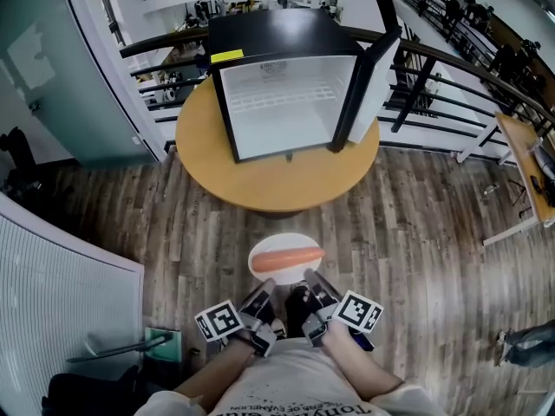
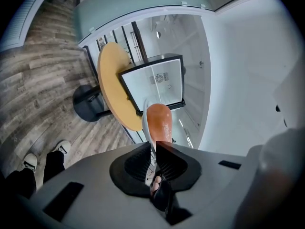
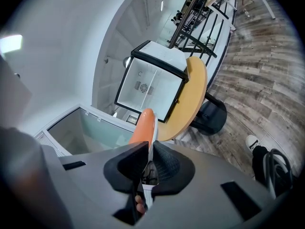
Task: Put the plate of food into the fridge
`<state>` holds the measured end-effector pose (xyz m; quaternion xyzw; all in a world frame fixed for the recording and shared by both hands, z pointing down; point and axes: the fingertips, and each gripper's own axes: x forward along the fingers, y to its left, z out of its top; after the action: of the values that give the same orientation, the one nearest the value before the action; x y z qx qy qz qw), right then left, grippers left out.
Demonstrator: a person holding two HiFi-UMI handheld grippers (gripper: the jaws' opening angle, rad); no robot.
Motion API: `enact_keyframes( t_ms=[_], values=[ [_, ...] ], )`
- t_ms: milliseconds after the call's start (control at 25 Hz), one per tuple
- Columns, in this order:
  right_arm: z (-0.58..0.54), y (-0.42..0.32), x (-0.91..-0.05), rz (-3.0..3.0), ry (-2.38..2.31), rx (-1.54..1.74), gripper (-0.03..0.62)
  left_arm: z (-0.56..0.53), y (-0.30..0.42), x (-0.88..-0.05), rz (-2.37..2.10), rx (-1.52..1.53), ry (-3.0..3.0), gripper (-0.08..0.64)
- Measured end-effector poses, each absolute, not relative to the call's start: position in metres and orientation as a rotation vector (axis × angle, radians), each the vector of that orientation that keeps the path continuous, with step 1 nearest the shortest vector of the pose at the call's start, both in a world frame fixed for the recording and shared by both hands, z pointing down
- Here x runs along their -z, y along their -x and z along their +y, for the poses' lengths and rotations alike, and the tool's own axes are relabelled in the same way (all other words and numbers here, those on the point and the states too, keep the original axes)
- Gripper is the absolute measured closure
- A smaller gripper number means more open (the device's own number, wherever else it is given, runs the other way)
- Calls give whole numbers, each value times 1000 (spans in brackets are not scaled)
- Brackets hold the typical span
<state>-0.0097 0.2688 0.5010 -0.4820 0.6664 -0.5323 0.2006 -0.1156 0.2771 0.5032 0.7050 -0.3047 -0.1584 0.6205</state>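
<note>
A white plate [image 1: 286,240] carrying a long orange sausage [image 1: 287,258] hangs above the wooden floor, short of the round table [image 1: 277,185]. My left gripper [image 1: 263,289] is shut on the plate's near-left rim, and my right gripper [image 1: 310,282] on its near-right rim. The black mini fridge [image 1: 286,102] stands on the table, its door [image 1: 371,76] swung open to the right and its white inside showing. In the left gripper view, the jaws [image 2: 153,147] pinch the plate's edge [image 2: 145,116] beside the sausage [image 2: 159,120]. The right gripper [image 3: 148,149] likewise clamps the plate's rim [image 3: 153,130].
A dark railing [image 1: 434,68] runs behind the table. A glass partition [image 1: 52,68] stands at the left, and a white ribbed panel [image 1: 61,302] at the lower left. A wooden desk [image 1: 529,163] is at the right, with a person's leg [image 1: 525,343] below it.
</note>
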Motion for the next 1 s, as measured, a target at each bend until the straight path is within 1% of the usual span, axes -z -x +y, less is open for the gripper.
enact_keyframes(
  t_ms=[520,680,1000],
  values=[
    [136,-33,-504,1910,1324,1514,543,147,76,-507,-751,357,-1636,514],
    [91,-51,-501,1943,1321,1518,543,105,56,-502,-745,400,-1608,514],
    [29,-75,-500,1981,1257,1549,543,48,34,-507,-828,367,-1633,514]
  ],
)
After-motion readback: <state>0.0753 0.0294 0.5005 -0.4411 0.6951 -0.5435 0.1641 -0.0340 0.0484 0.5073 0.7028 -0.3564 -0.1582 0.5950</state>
